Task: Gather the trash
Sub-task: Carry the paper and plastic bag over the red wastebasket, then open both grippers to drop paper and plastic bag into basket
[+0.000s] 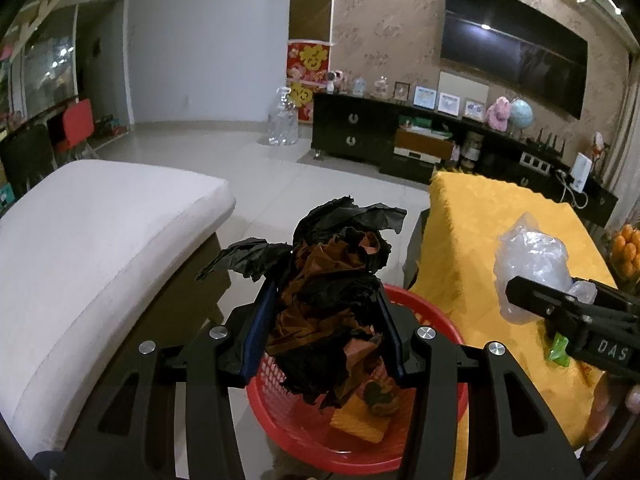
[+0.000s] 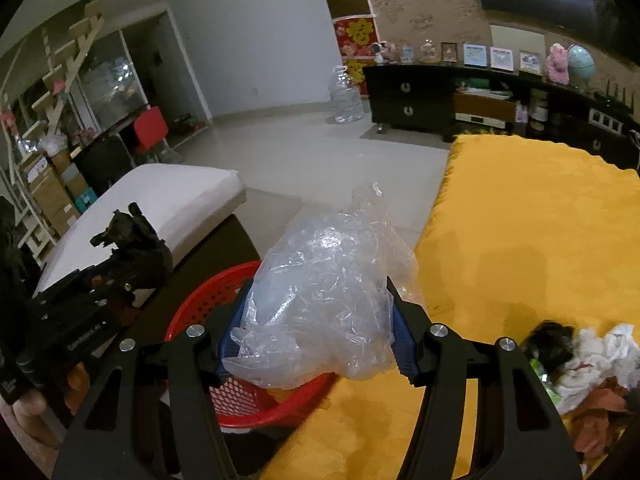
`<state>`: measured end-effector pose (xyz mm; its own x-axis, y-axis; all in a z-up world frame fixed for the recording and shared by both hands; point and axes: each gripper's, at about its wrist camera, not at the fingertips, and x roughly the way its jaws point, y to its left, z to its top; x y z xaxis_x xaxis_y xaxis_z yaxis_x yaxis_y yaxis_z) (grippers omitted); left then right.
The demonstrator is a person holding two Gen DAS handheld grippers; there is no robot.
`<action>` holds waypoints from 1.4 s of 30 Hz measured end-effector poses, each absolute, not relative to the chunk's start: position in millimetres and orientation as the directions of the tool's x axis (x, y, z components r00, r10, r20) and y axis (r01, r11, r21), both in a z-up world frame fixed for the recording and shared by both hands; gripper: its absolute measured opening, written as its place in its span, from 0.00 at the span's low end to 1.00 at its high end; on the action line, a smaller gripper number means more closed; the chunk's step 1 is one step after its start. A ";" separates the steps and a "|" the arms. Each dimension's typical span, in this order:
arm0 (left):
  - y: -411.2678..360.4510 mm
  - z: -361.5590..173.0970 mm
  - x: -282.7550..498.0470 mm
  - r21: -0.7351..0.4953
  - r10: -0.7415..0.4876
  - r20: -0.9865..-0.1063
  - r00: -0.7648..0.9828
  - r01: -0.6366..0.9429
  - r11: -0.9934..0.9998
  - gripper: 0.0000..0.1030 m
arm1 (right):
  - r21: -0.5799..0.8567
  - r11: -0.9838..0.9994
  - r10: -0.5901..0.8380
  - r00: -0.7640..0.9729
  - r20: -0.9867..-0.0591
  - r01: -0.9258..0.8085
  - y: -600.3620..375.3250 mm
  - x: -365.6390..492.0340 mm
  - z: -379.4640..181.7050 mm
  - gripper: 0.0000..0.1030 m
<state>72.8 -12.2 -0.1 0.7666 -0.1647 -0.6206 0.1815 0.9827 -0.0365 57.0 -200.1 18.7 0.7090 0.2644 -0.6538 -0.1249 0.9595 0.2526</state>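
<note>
My left gripper (image 1: 326,300) is shut on a crumpled wad of black and brown paper (image 1: 332,276), held over a red perforated basket (image 1: 432,312) that has an orange scrap and other bits inside. My right gripper (image 2: 318,320) is shut on a crumpled clear plastic bag (image 2: 324,300), at the edge of the yellow-covered table with the red basket (image 2: 192,308) just below and to its left. In the left wrist view the right gripper (image 1: 516,296) comes in from the right with the plastic bag (image 1: 532,256). The left gripper (image 2: 128,236) shows at the left of the right wrist view.
A yellow cloth (image 2: 540,240) covers the table, with a heap of mixed trash (image 2: 592,364) at its near right. A white cushioned seat (image 1: 92,240) lies left of the basket. A dark TV cabinet (image 1: 360,128) and a water jug (image 1: 284,120) stand across the tiled floor.
</note>
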 end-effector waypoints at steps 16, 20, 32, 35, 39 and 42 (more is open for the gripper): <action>-6.9 -26.9 92.3 -0.015 -0.125 -0.692 0.711 0.159 0.987 0.44 | 0.195 0.964 0.267 0.657 -0.705 -0.183 -165.4 73.6 -2.9 0.58; -9.5 -34.8 94.6 -0.004 -0.120 -0.711 0.693 0.167 0.986 0.44 | 0.202 0.962 0.272 0.643 -0.716 -0.183 -163.1 76.1 -7.1 0.63; -9.2 -41.8 96.5 -0.008 -0.133 -0.729 0.672 0.185 0.983 0.46 | 0.270 0.950 0.308 0.626 -0.716 -0.159 -172.6 77.5 -11.8 0.75; -10.4 -44.0 98.6 -0.011 -0.140 -0.734 0.665 0.195 0.981 0.46 | 0.279 0.950 0.301 0.639 -0.708 -0.138 -182.6 74.7 -8.2 0.75; -15.6 -47.5 99.5 -0.008 -0.142 -0.747 0.650 0.205 0.979 0.62 | 0.285 0.952 0.287 0.659 -0.695 -0.113 -197.1 71.1 -1.9 0.75; -17.9 -46.7 98.1 -0.001 -0.135 -0.746 0.652 0.201 0.979 0.72 | 0.288 0.953 0.273 0.673 -0.687 -0.094 -206.4 67.5 2.0 0.75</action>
